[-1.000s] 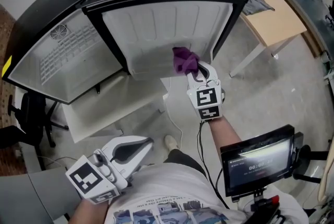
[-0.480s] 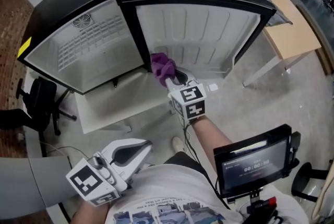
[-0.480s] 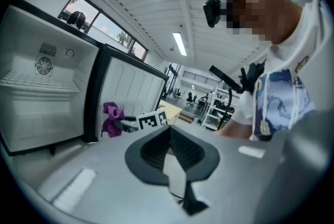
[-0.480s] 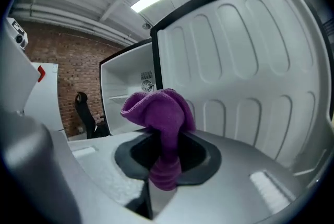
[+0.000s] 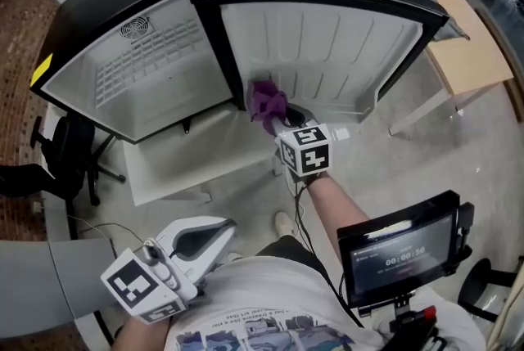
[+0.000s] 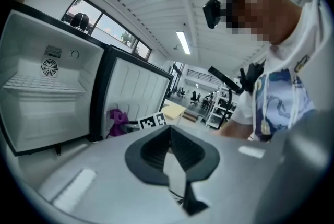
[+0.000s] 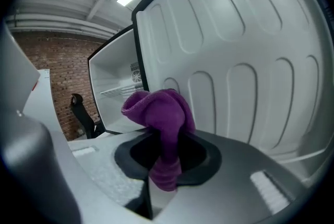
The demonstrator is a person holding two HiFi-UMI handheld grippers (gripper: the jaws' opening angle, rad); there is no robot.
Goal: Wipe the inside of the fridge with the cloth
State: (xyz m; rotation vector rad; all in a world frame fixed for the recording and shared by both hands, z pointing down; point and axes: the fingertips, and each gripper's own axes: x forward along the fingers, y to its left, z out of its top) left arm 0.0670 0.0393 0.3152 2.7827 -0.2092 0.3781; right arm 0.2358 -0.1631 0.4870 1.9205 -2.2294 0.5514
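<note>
The fridge (image 5: pixel 139 71) stands open, its white-lined door (image 5: pixel 327 47) swung out to the right. My right gripper (image 5: pixel 282 122) is shut on a purple cloth (image 5: pixel 266 101), which bunches above the jaws. The cloth is at the door's lower left corner, beside the black hinge post. In the right gripper view the cloth (image 7: pixel 159 113) rises from my right gripper (image 7: pixel 164 165) in front of the ribbed door liner (image 7: pixel 245 35). My left gripper (image 5: pixel 209 235) hangs low by my torso, away from the fridge. In its own view the left gripper (image 6: pixel 169 150) is shut, with nothing between its jaws.
A wooden table (image 5: pixel 458 30) with a grey garment stands right of the door. A black office chair (image 5: pixel 57 153) is at the left. A white panel (image 5: pixel 180 161) lies under the fridge. A screen on a stand (image 5: pixel 401 251) is by my right side. A person stands behind the fridge.
My right gripper has carried the cloth leftward along the bottom of the door, from its middle to the hinge side. The left gripper has stayed by my torso.
</note>
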